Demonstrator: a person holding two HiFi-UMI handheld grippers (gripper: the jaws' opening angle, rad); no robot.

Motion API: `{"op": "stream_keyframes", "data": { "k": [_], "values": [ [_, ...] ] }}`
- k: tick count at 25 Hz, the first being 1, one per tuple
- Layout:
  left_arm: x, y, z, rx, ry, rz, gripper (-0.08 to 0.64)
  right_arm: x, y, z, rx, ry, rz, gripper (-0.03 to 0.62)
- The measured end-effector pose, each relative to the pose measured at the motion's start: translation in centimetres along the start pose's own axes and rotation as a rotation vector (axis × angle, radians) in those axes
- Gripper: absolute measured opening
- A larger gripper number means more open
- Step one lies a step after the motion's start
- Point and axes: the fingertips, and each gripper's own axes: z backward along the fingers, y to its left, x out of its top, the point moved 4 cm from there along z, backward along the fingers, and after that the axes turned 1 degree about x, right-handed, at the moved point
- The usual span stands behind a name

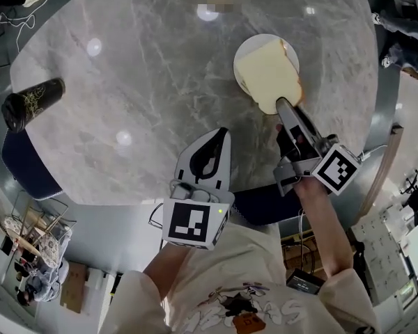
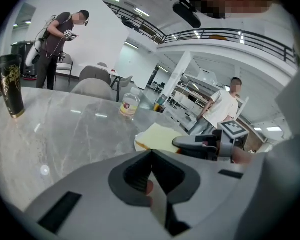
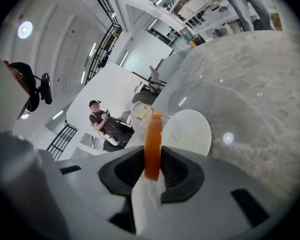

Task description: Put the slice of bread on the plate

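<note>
Our right tool pinches the slice of bread by its crust, over the plate just ahead of its tips. Our left tool, jaws pressed together, hangs empty beside it.

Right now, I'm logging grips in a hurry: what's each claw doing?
Left claw: closed, empty.
Right claw: closed on the slice of bread.

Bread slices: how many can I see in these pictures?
1. The slice of bread is pinched at one edge by the right gripper, over the white plate. No other slice shows.
</note>
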Motion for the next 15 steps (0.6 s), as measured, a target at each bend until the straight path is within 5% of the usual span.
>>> {"op": "stream_keyframes", "data": {
  "k": [7, 15],
  "values": [
    [-1.0, 1.2, -1.6, 0.022, -0.026, 0.049, 0.009, 0.8, -1.3, -1.8, -0.008, -0.003, -0.007, 0.095],
    [-2.0, 1.4, -2.2, 0.021, -0.008, 0.071, 0.009, 0.8, -2.4, -1.8, -0.108, 0.025, 0.115, 0.097]
  ]
}}
